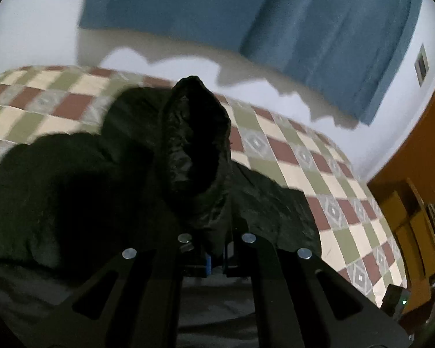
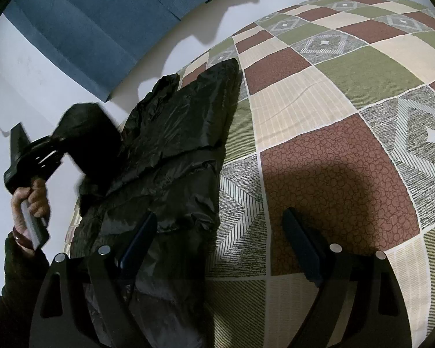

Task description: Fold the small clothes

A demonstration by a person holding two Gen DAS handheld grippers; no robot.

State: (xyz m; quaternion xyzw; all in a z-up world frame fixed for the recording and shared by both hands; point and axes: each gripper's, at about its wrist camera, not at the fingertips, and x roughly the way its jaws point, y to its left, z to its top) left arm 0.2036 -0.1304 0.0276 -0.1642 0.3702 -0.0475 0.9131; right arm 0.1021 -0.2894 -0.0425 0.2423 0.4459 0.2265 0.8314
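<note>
A black, shiny small jacket lies lengthwise on the checked bedspread. My left gripper is shut on a bunched part of the jacket, which stands up in front of the camera, lifted off the rest of the garment. In the right wrist view this gripper is at the far left, with the raised bunch on it. My right gripper is open low over the bed. Its left finger is above the jacket's near edge, its right finger over bare bedspread. Nothing is between them.
A person's hand holds the left gripper's handle off the bed's side. A blue curtain hangs on the white wall behind the bed. Orange-brown wooden furniture stands at the right. Bare bedspread stretches right of the jacket.
</note>
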